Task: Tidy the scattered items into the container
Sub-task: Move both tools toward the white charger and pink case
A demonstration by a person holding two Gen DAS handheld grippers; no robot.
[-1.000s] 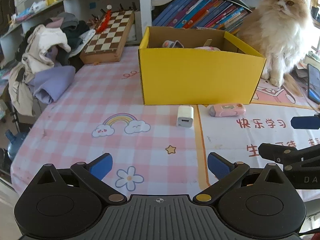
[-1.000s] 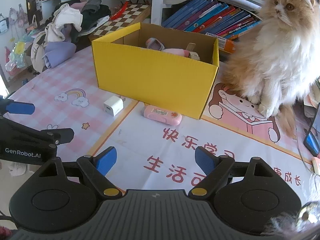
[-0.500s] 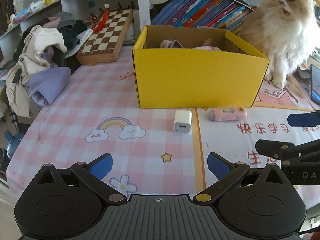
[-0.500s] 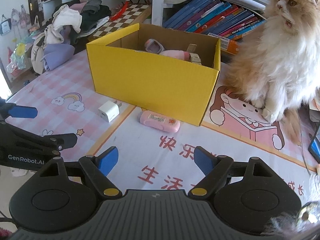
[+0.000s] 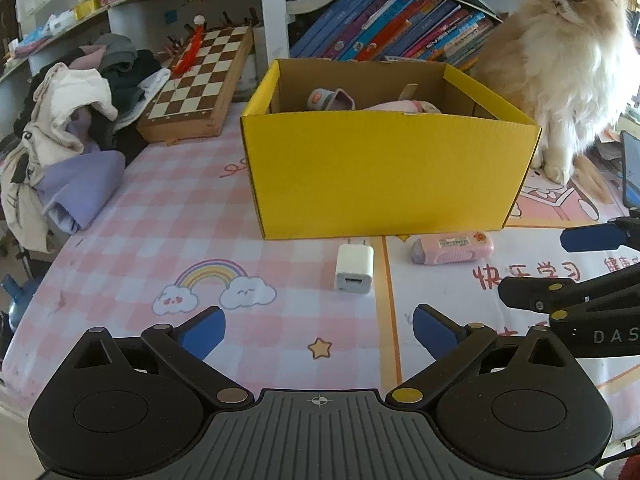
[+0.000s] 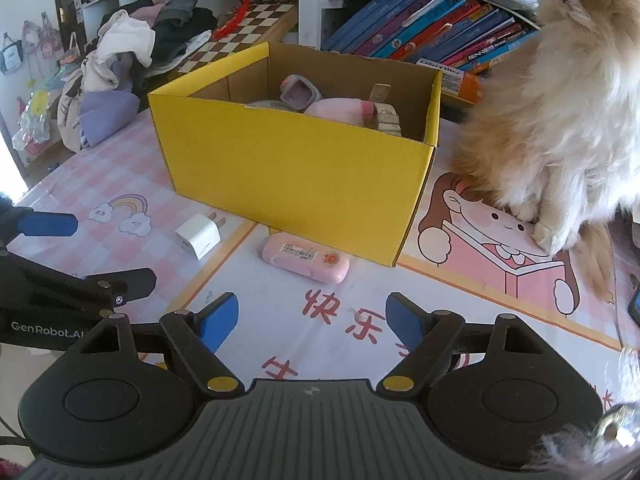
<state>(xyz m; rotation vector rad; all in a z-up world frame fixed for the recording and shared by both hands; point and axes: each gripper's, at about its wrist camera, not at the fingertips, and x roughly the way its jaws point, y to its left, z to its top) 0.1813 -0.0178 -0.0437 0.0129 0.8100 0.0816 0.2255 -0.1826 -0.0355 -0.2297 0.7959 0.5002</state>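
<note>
Long-haired orange cat (image 5: 560,60) seated at the surface's far right edge. Chessboard (image 5: 200,80) at the far edge, clothes pile (image 5: 72,128) at the far left corner. Leaning books (image 5: 392,28) on the shelf behind.

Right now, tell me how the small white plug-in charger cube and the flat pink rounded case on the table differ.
The white charger cube is blocky and plain, with a USB port facing the left camera and prongs toward the yellow cardboard box; the pink case is long, low and labelled. The charger sits on the pink checked cloth, the case on the white mat. Both lie loose just outside the box, ungripped.
</note>
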